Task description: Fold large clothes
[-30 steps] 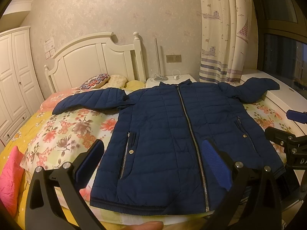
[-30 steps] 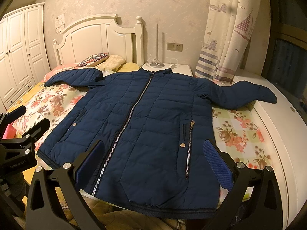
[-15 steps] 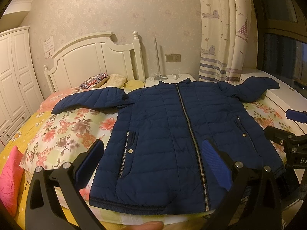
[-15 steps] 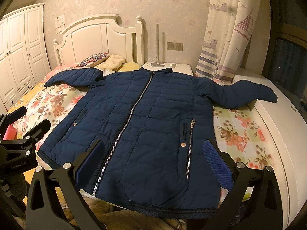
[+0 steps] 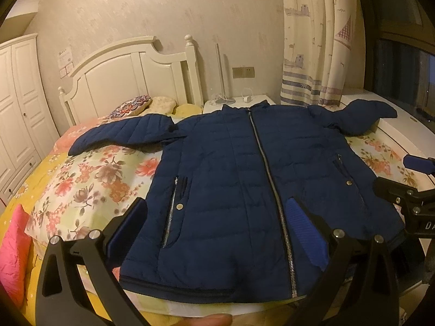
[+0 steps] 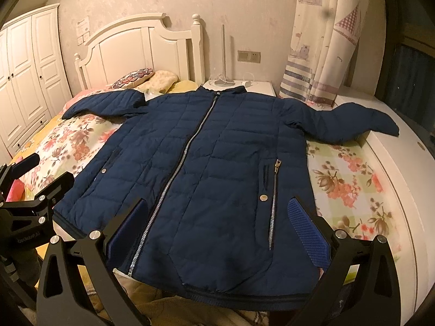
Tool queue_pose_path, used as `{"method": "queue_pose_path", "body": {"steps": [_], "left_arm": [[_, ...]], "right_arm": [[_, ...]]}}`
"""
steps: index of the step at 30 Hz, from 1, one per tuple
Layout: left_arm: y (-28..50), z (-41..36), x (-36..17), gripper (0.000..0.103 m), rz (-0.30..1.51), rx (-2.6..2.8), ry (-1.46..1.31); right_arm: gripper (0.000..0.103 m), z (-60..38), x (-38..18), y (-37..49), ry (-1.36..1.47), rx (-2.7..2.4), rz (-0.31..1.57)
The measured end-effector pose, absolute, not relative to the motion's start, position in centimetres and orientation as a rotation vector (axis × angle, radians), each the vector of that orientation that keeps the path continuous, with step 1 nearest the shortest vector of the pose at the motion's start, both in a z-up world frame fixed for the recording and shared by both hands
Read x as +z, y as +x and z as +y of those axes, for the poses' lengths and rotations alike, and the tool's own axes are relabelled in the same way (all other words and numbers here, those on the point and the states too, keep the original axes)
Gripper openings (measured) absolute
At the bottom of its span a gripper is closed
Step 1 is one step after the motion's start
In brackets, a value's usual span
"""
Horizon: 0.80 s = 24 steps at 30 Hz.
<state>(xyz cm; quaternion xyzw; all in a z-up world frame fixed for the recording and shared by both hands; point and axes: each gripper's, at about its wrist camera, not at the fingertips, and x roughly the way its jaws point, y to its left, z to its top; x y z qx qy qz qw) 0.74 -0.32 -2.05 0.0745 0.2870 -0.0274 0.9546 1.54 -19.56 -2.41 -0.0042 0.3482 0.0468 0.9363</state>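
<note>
Grippers hover at the near edge of the bed (image 5: 81,179), left gripper (image 5: 214,233) and right gripper (image 6: 217,225) both with fingers apart and empty. Almost nothing has changed over the last second; both only drift slightly. Beyond them the jacket (image 6: 206,157) lies flat, zipped, sleeves spread left and right, collar far by the headboard (image 6: 141,46). Folding looks unstarted.

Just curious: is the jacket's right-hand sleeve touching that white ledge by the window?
Touching. In the right wrist view the navy jacket's sleeve lies draped across the edge of the white ledge, its cuff resting on it.
</note>
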Motion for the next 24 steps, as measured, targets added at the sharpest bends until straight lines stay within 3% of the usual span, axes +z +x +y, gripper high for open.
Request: {"method": "queue_pose_path", "body": {"steps": [10,19,24], "left_arm": [[7.0,-1.8,-5.3,0.101,0.701,-0.207,0.115],[24.5,-3.3,-9.0,0.101,0.838,-0.105,0.163],[31.7,-1.4,-12.2,0.101,0.946,-0.109,0.006]], "right_arm": [[0.099,-23.9,-4.4,3.6,0.126,0.082,0.664],[0.099,-31.3,-8.5,11.2,0.182,-0.065,0.773],[0.094,-38.5,-9.5,17.3,0.306,-0.193,0.772]]}}
